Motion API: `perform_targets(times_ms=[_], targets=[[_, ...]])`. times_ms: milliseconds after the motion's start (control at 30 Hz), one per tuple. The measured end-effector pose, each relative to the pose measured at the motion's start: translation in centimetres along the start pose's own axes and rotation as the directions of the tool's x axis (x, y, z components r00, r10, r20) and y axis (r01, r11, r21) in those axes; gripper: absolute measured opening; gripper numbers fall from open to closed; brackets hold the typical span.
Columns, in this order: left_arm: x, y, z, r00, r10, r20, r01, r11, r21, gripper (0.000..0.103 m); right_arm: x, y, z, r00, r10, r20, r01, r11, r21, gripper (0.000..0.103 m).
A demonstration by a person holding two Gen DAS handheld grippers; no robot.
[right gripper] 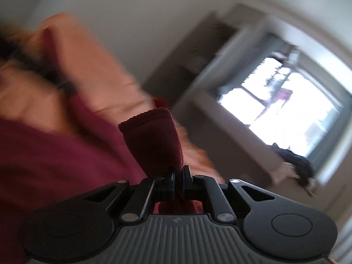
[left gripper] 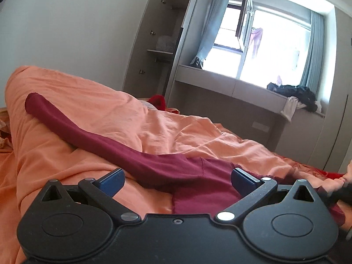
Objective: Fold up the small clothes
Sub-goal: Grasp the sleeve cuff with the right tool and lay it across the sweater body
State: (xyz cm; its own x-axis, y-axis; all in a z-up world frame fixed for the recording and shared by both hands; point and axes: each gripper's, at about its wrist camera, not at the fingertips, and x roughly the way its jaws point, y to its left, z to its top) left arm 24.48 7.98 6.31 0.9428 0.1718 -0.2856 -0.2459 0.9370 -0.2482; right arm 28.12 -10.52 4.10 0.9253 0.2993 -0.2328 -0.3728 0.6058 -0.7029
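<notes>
Orange bedding (left gripper: pixel 99 101) is spread before a bright window (left gripper: pixel 275 50), with a maroon garment (left gripper: pixel 193 182) laid across it. Its cuff (right gripper: pixel 151 136) is pinched in the right gripper (right gripper: pixel 179 176), while the left gripper (left gripper: pixel 176 180) is held spread above the cloth.

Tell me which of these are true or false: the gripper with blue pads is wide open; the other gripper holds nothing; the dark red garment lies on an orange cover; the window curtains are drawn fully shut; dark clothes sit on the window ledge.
1. The left gripper, with blue pads, is wide open. True; nothing is pinched between them.
2. The right gripper holds nothing. False: its jaws are shut on a cuff of the dark red garment.
3. The garment lies on an orange cover. True.
4. The curtains are drawn fully shut. False: they hang at the sides and the window shows bright daylight.
5. Dark clothes sit on the window ledge. True.
</notes>
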Motion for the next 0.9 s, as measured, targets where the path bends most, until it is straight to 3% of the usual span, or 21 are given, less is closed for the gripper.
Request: perform_targets(times_ms=[200, 367, 467, 533, 600, 733, 800, 900], targets=[[-0.4, -0.1, -0.3, 0.998, -0.061, 0.000, 0.061, 0.998, 0.002, 0.103, -1.4, 4.7, -0.7, 0.999, 0.027, 0.018, -0.026, 0.996, -0.086, 0.006], [0.5, -0.6, -0.7, 0.992, -0.120, -0.050, 0.119, 0.993, -0.011, 0.103, -2.6, 5.2, -2.7, 0.995, 0.101, -0.018, -0.101, 0.994, -0.027, 0.010], [1.1, -1.2, -1.3, 0.985, -0.145, -0.089, 0.145, 0.989, 0.002, 0.103, -3.6, 4.4, -3.9, 0.990, 0.139, -0.015, -0.139, 0.989, 0.052, 0.029], [1.6, -1.8, -1.8, 0.981, -0.158, -0.112, 0.162, 0.987, 0.025, 0.103, -4.3, 3.4, -4.2, 0.989, 0.144, -0.014, -0.141, 0.983, 0.117, 0.051], [2.1, -2.6, -2.4, 0.974, -0.173, -0.150, 0.182, 0.982, 0.054, 0.103, -5.1, 2.1, -4.7, 0.990, 0.144, -0.014, -0.138, 0.973, 0.186, 0.061], [2.9, -3.9, -3.9, 0.954, -0.193, -0.230, 0.222, 0.969, 0.108, 0.103, -5.9, -0.9, -6.8, 0.998, 0.040, -0.052, -0.025, 0.962, 0.271, 0.085], [3.1, -4.4, -4.8, 0.953, -0.175, -0.247, 0.215, 0.966, 0.146, 0.103, -5.3, -2.5, -8.6, 0.994, -0.029, -0.102, 0.060, 0.948, 0.312, 0.088], [3.5, -4.3, -5.7, 0.953, -0.153, -0.260, 0.201, 0.965, 0.166, 0.103, -3.8, -5.9, -11.5, 0.968, -0.139, -0.211, 0.214, 0.893, 0.395, 0.090]])
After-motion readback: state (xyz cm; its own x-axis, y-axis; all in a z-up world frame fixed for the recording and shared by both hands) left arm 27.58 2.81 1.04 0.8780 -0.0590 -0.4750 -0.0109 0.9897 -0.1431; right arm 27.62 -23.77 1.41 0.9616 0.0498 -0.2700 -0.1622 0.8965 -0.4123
